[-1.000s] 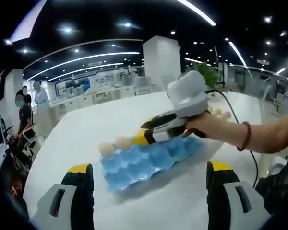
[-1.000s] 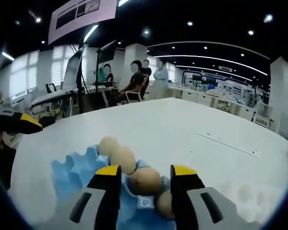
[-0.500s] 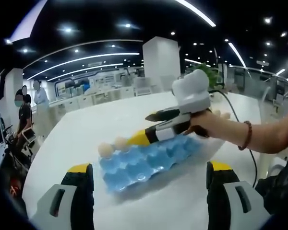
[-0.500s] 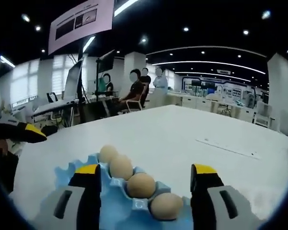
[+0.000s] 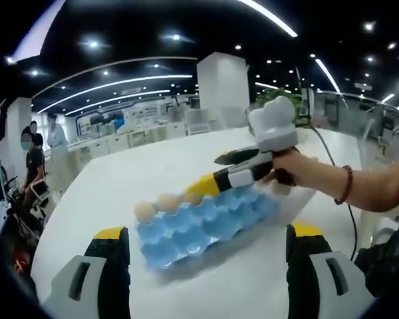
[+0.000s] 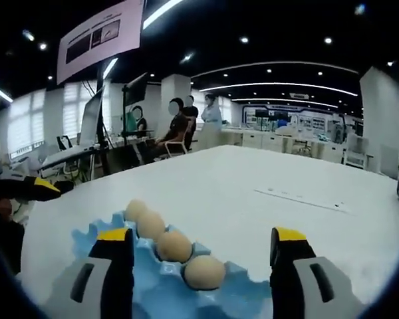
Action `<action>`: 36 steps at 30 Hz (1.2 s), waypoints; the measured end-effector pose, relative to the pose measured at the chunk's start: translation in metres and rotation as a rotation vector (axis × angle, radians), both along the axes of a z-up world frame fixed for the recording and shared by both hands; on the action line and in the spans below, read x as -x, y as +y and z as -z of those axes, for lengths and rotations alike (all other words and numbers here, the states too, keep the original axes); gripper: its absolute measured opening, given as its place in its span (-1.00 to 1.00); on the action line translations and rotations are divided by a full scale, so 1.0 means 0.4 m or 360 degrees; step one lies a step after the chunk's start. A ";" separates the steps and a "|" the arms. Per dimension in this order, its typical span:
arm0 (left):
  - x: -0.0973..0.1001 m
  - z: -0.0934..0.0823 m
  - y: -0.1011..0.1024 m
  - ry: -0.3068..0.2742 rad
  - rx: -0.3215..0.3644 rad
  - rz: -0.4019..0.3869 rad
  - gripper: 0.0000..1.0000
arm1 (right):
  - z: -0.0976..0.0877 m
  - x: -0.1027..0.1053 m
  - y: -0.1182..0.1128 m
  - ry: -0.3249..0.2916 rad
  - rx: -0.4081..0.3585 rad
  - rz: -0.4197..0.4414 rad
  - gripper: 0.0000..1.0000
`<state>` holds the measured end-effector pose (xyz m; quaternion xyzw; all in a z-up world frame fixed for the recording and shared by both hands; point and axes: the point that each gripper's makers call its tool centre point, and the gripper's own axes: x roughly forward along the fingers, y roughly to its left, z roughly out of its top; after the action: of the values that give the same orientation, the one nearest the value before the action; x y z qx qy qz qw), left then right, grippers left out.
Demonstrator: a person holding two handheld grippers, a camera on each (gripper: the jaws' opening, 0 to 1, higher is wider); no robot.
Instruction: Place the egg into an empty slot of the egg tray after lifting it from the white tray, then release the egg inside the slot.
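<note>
- Left gripper [image 5: 203,266]: fingers spread wide at the bottom of the left gripper view, yellow-tipped, holding nothing, touching nothing, above the white counter [image 5: 120,193].
- Right gripper [image 6: 196,262]: fingers likewise released and far apart at the bottom of the right gripper view, empty, standing to either side of the near egg without touching it.
- Blue egg tray [image 5: 199,222]: lying on the counter at centre of the left gripper view; low centre in the right gripper view.
- Four eggs [image 6: 205,272] seated in a row of slots along one edge of the tray, running from lower centre toward the left in the right gripper view; three tan eggs visible at the tray's far edge in the left gripper view.
- Same right gripper seen at centre right of the left gripper view, gripped by a hand [image 5: 296,169] with a beaded bracelet, fingers parted just above the tray.
- People seated and standing in the upper left background.
</note>
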<state>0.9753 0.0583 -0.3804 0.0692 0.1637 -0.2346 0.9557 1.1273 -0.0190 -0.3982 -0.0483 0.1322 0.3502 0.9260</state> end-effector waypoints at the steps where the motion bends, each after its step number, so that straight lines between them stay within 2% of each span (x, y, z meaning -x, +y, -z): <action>1: 0.000 -0.001 -0.001 -0.0002 0.0005 0.0002 1.00 | 0.000 0.000 -0.009 -0.0001 0.0007 0.0010 0.74; 20: -0.007 -0.004 -0.007 -0.0011 0.0034 -0.0025 0.99 | -0.016 -0.017 -0.188 -0.0011 0.0043 0.0213 0.72; 26: -0.007 -0.002 -0.014 -0.0007 0.0043 -0.0022 0.98 | -0.010 -0.010 -0.238 -0.0008 0.0076 0.0258 0.72; 36: -0.007 0.000 -0.017 -0.0001 0.0036 -0.0027 0.98 | -0.001 -0.014 -0.329 0.0012 0.0059 0.0350 0.71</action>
<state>0.9779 0.0517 -0.3806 0.0572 0.1613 -0.2284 0.9584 1.1330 -0.1507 -0.3979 -0.0495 0.1465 0.2442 0.9573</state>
